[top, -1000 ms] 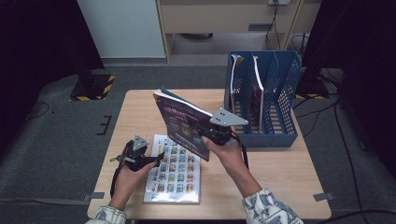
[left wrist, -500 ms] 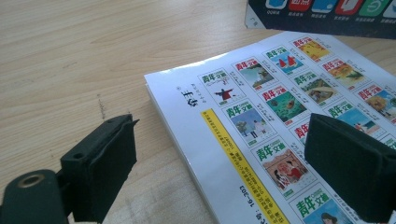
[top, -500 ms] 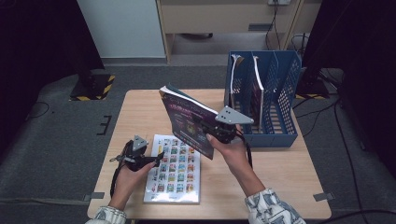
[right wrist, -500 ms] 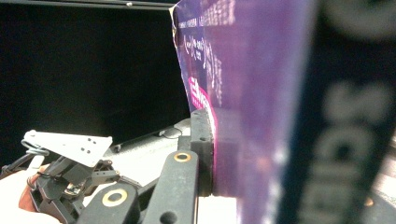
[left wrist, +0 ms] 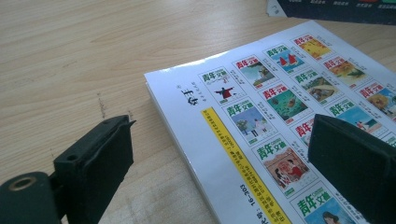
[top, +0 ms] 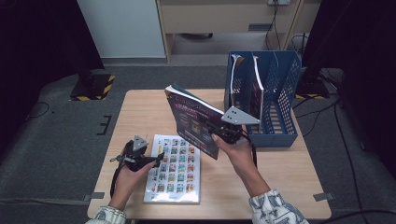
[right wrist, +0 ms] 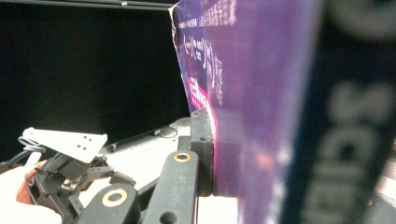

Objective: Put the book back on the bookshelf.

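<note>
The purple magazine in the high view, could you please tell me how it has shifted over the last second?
The purple magazine, clamped in the right tongs, has drifted slightly right toward the blue plastic file rack. The left tongs stay open over the white picture-grid magazine lying flat.

The flat magazine (left wrist: pixel 280 140) on the desk (left wrist: pixel 70 60) shows rows of small cover pictures each headed 青年文摘 in green, with "16-303" readable at the end of its yellow strip, while the lettering on the raised purple magazine (right wrist: pixel 261 93) is too blurred to read.
</note>
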